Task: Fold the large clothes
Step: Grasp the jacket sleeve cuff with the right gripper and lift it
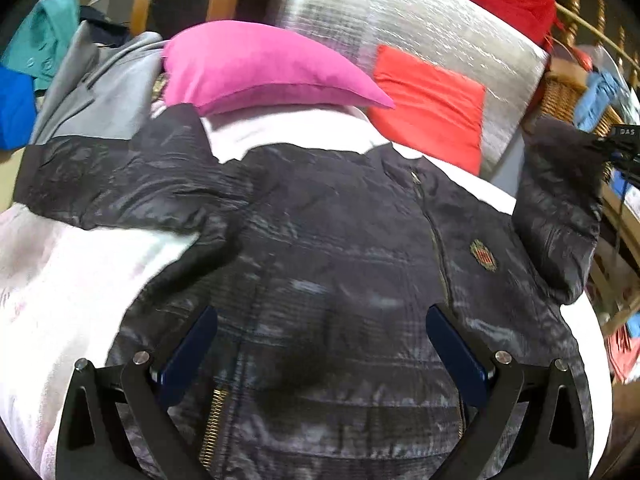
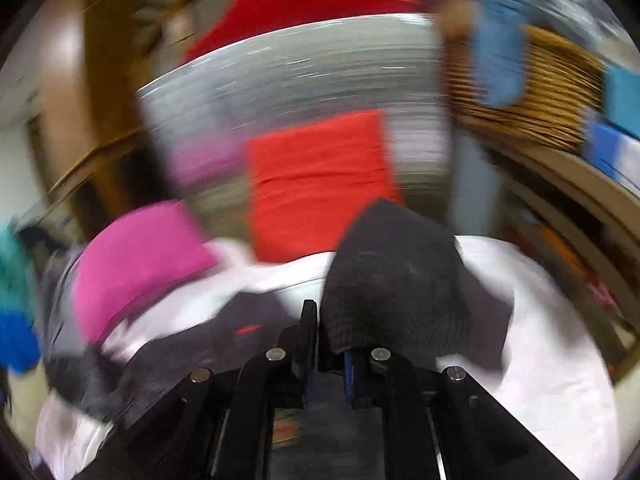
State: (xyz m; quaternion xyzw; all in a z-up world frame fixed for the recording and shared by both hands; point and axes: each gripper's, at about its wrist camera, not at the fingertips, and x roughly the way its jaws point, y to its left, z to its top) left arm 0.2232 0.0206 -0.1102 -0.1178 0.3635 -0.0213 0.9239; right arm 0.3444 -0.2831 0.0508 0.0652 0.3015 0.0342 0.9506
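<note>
**Jacket sleeve clamped and raised by right gripper; left gripper wide open over hem**

A dark puffer jacket (image 1: pixel 320 240) is laid front-up on a white-sheeted bed (image 1: pixel 60 300), zip (image 1: pixel 438 248) running down the front, a small embroidered crest (image 1: pixel 484 256) seen on the chest. One sleeve (image 1: pixel 120 184) is spread flat toward the left of the left wrist view. The other sleeve (image 1: pixel 560 208) is lifted off the bed at the right edge of that view, its knit cuff (image 2: pixel 396 280) pinched by the right gripper (image 2: pixel 328 360).

- Right gripper: jaws drawn nearly together, cuff fabric trapped between the blue pads (heavy motion blur in the right wrist view, so the exact bite depth cannot be told). Only part of the gripper body (image 1: pixel 620 144) is seen from the left wrist view.
- Left gripper (image 1: pixel 320 352): jaws spread wide, nothing held. It is positioned above the lower front of the jacket; whether the fingertips touch the fabric cannot be told.

Background noted: a pink pillow (image 1: pixel 260 68) at the head of the bed just beyond the collar, a red cushion (image 1: pixel 428 108) beside it against a silver quilted panel (image 1: pixel 400 20), a grey garment (image 1: pixel 108 92) at the far left, a wicker basket (image 2: pixel 532 96) to the right.
</note>
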